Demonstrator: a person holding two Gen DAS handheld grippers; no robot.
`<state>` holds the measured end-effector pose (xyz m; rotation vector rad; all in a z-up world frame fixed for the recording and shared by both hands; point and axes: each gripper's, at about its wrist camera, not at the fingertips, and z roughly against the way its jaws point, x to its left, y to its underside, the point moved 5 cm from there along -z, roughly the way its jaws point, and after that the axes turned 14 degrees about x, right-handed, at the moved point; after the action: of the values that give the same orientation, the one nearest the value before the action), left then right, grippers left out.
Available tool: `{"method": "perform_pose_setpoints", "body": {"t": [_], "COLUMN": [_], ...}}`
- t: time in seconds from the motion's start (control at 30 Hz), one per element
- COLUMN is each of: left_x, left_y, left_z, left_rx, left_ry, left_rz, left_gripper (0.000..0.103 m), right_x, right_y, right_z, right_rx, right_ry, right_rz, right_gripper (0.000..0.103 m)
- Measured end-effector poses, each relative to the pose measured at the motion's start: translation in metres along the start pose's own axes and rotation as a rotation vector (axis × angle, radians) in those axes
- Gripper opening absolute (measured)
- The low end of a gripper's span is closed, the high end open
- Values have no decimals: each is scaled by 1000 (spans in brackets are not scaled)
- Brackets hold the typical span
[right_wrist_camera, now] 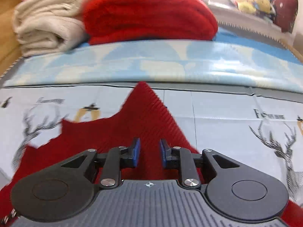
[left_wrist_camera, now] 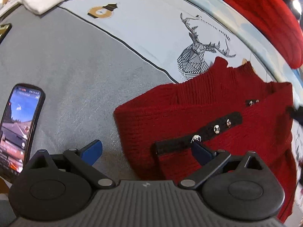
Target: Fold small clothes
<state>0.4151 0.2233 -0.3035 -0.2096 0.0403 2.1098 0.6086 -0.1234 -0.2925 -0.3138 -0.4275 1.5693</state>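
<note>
A small red knitted garment [left_wrist_camera: 217, 109] with a black strip of shiny studs [left_wrist_camera: 215, 128] lies on the bed sheet. My left gripper [left_wrist_camera: 145, 151] is open wide at its near left edge, the right finger [left_wrist_camera: 200, 153] over the black strip, the left finger over the grey sheet. In the right wrist view the same red garment [right_wrist_camera: 144, 121] lies under my right gripper [right_wrist_camera: 149, 151]. Its blue pads [right_wrist_camera: 136, 151] stand a narrow gap apart with red knit behind them. I cannot tell whether they pinch cloth.
A lit phone [left_wrist_camera: 17, 128] lies at the left on the grey sheet [left_wrist_camera: 72, 79]. The pale deer-print cloth [left_wrist_camera: 161, 37] lies beyond. A folded red knit [right_wrist_camera: 147, 13] and white towels [right_wrist_camera: 47, 19] are stacked at the back.
</note>
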Motion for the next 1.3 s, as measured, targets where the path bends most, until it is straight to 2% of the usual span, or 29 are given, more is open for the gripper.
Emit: {"method": "perform_pose_setpoints", "body": {"t": [0.1,0.17,0.3,0.4,0.43,0.53,0.63,0.73,0.8,0.87,0.9,0.93,0.97,1.03,1.07,1.17,1.27,1.3], "left_x": [-2,-6,-12,-14,-15,-17,-15,-15,-16,-17,-18,-18,-19,-18,-18,-13,-9,-10], "left_y": [1,2,4,3,3,3,4,5,6,5,5,4,3,2,2,-1,-2,-2], "left_z": [-6,-13,-20,-18,-18,-16,-14,-13,-11,-8,-7,-7,-8,-11,-12,-16,-18,-19], "left_rx": [4,19,16,4,5,2,-9,-16,-24,-35,-41,-42,-38,-23,-20,-18,-2,-2], "left_ry": [-20,-52,-100,-104,-100,-103,-103,-108,-104,-89,-89,-96,-98,-88,-90,-111,-97,-101], "left_rz": [-29,-57,-99,-94,-91,-80,-63,-67,-72,-80,-84,-86,-87,-85,-84,-76,-53,-57], "left_gripper": [101,101,102,102,102,102,102,102,102,102,102,102,102,102,102,102,102,102], "right_x": [-4,-10,-11,-13,-16,-21,-19,-17,-12,-8,-8,-6,-4,2,3,4,6,8], "right_y": [-21,-30,-46,-47,-45,-22,14,45,47,36,28,20,11,-11,-23,-58,-76,-76], "right_z": [-37,-68,-89,-81,-71,-29,-8,-29,-35,-29,-21,-11,-5,-6,-13,-48,-92,-107], "right_rx": [40,124,89,78,62,1,49,136,105,143,130,87,38,-50,-61,-17,64,100], "right_ry": [13,52,106,91,78,-19,-85,-35,-7,6,-9,-28,-30,12,21,25,148,183], "right_rz": [-37,-83,-52,-33,-35,-38,30,115,155,104,70,55,77,153,164,117,79,73], "right_gripper": [21,21,20,21,24,29,32,32,33,34,39,50,54,57,55,44,44,48]}}
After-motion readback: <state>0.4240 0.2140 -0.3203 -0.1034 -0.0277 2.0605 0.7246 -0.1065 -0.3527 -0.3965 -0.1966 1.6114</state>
